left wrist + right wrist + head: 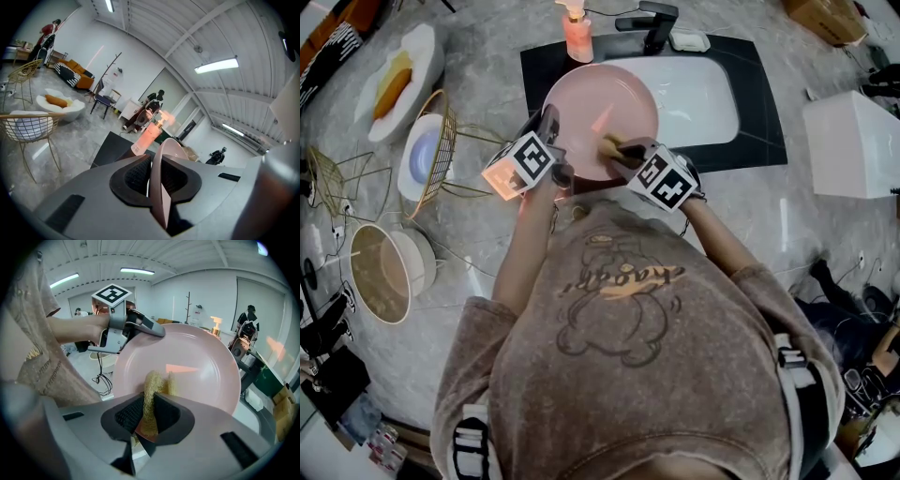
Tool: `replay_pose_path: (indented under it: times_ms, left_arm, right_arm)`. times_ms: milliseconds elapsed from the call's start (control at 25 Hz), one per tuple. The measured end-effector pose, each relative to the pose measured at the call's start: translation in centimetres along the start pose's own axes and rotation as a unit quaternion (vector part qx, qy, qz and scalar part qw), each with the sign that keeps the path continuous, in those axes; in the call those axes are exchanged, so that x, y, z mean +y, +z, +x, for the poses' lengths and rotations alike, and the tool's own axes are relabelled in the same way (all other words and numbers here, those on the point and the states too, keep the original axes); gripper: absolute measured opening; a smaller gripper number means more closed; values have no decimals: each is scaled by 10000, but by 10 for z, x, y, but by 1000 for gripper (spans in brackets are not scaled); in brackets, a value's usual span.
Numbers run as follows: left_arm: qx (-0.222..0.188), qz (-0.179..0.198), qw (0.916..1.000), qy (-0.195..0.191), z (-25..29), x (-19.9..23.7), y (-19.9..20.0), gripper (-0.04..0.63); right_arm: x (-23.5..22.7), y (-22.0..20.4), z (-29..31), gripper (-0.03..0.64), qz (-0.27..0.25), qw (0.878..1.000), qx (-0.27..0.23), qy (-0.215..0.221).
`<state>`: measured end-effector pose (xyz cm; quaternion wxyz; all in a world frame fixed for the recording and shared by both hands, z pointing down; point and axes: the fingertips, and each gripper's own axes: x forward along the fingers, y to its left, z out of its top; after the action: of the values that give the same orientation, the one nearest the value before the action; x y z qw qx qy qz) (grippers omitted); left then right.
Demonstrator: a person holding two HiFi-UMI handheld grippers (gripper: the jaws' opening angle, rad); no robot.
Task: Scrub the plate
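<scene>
A pink plate is held tilted over the white sink. My left gripper is shut on the plate's left rim, which runs edge-on between its jaws. My right gripper is shut on a yellow-tan scrubbing sponge, whose tip rests against the plate's face near the lower part. The right gripper view shows the left gripper clamped on the plate's upper left rim.
A pink soap bottle and a black faucet stand behind the sink. To the left are a gold wire rack holding a dish, a white plate with food and a round bowl. A white box sits right.
</scene>
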<state>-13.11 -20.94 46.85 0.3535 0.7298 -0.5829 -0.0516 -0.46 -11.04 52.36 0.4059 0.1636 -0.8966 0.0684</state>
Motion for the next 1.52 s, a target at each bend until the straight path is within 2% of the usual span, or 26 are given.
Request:
replay_pose_path:
  times_ms: [280,640,1000,1520]
  left_arm:
    - [35,-19,10000,-17,5,-3,-4,43]
    - [97,-172,9997,-158,6,-14,-11,43]
    - [257,-185,9991,-294,5,-22,-21,44]
    - [520,-201,9971,-515,3,-36,-39,44]
  right_arm:
    - [29,18,11,58,-133,9990,-162,392]
    - [33,43,17,58,-89,9978,-415,515]
    - [6,51,17,58,79,9986,-517,22]
    - [-57,57,7,58,179,9959,-553,-692]
